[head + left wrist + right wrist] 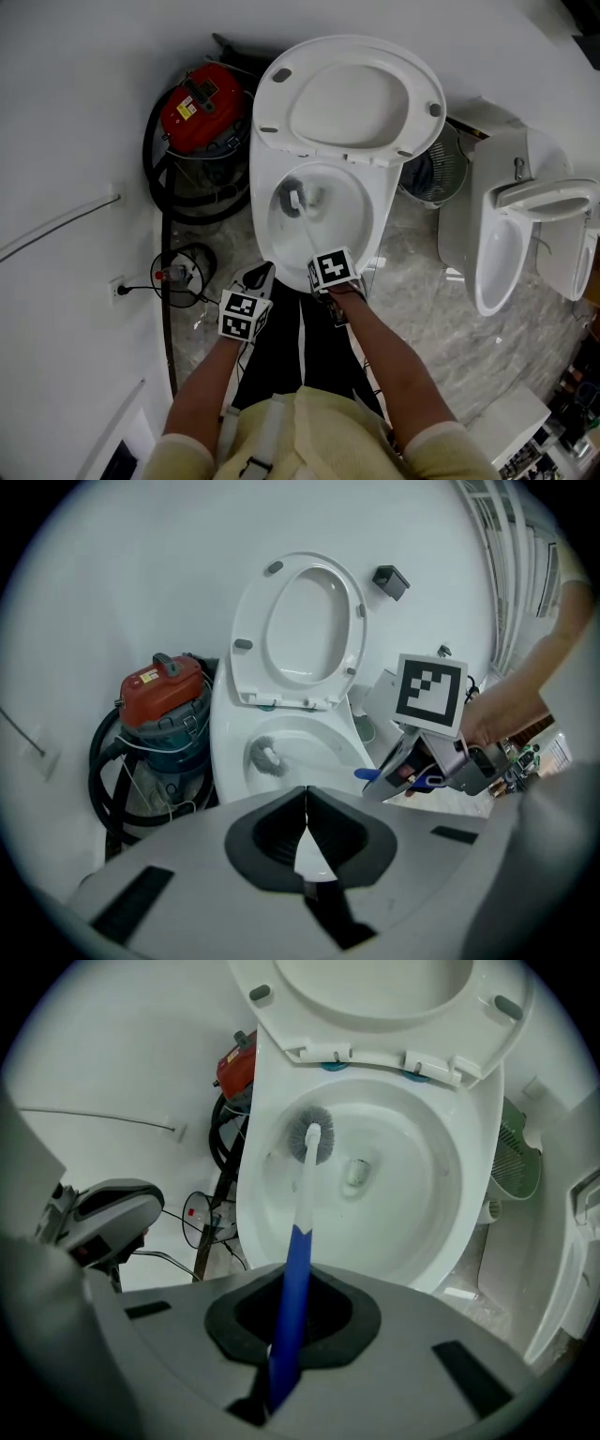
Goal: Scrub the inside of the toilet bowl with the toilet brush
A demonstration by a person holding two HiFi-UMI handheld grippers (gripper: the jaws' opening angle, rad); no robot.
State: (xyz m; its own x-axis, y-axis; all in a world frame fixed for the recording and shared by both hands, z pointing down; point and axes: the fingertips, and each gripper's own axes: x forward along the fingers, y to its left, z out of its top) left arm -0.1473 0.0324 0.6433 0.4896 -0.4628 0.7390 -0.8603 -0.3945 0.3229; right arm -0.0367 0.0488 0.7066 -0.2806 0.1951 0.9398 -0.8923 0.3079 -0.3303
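Toilet brush (302, 225): its bristle head sits inside the toilet bowl (263, 223), against the inner wall at about 10 o'clock from the drain in the right gripper view. Its white shaft rises from there toward 6 o'clock and turns blue at the handle. The right gripper (330, 274) hangs over the bowl's front rim at 6 o'clock. Its jaws are clamped on the blue handle of the brush (302, 1206), which stands straight up between the dark pads (no gap shows on either side of it).

The left gripper (257, 284) hangs just off the rim at about 7 o'clock, near the right one but apart from it. In its own view the left gripper (307, 829) has its pads pressed together at the tips with nothing between them. The bowl (228, 754) and the brush head (266, 757) lie beyond, and the right gripper (419, 761) shows at 3 o'clock.

The seat and lid (349, 97) are tipped up at 12 o'clock of the bowl. A red-topped canister vacuum (201, 105) stands against the wall at 10 o'clock, its black hose (157, 183) looping down beside it. A second white toilet (502, 246) stands at 3 o'clock, well apart, on the grey marbled floor (424, 291). The person's bare forearms reach down from 6 o'clock in the head view.
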